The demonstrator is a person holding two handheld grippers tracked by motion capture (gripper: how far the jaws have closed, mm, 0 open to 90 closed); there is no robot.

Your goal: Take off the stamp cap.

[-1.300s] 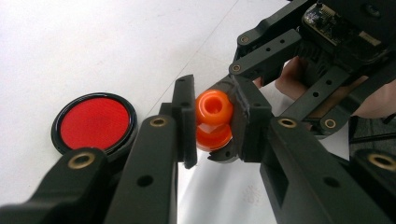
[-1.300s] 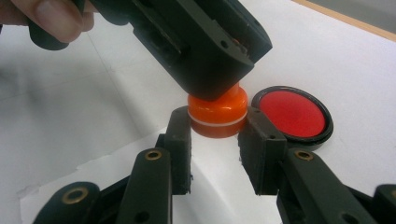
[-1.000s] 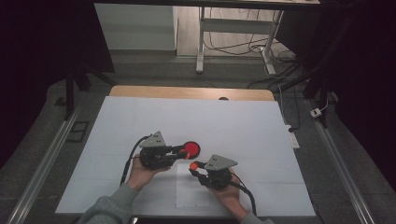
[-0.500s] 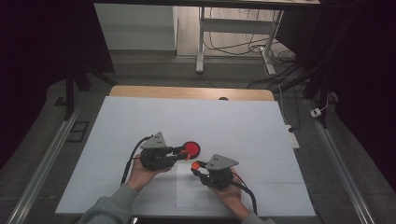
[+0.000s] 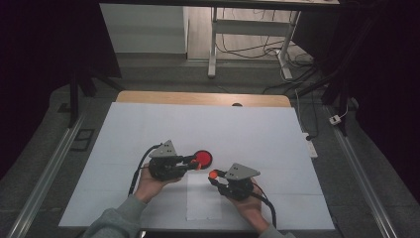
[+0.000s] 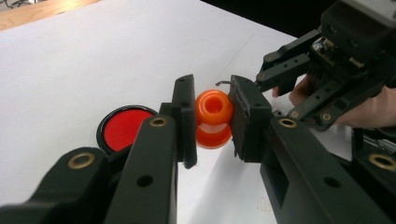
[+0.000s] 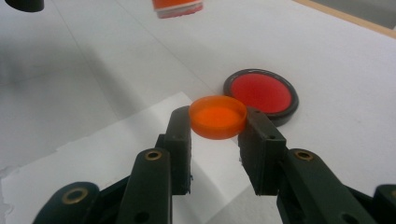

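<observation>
Orange plastic, light and slick: my left tongs (image 6: 212, 119) clamp the small bottle (image 6: 213, 117) mid-frame by its neck; my right tongs (image 7: 215, 131) pinch its cap (image 7: 217, 116) at the rim.

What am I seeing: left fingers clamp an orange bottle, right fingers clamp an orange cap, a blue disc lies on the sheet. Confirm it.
Wrong on one point: the disc is red with a black rim, as the right gripper view shows. The left gripper does clamp the orange bottle, and the right gripper the orange cap.
</observation>
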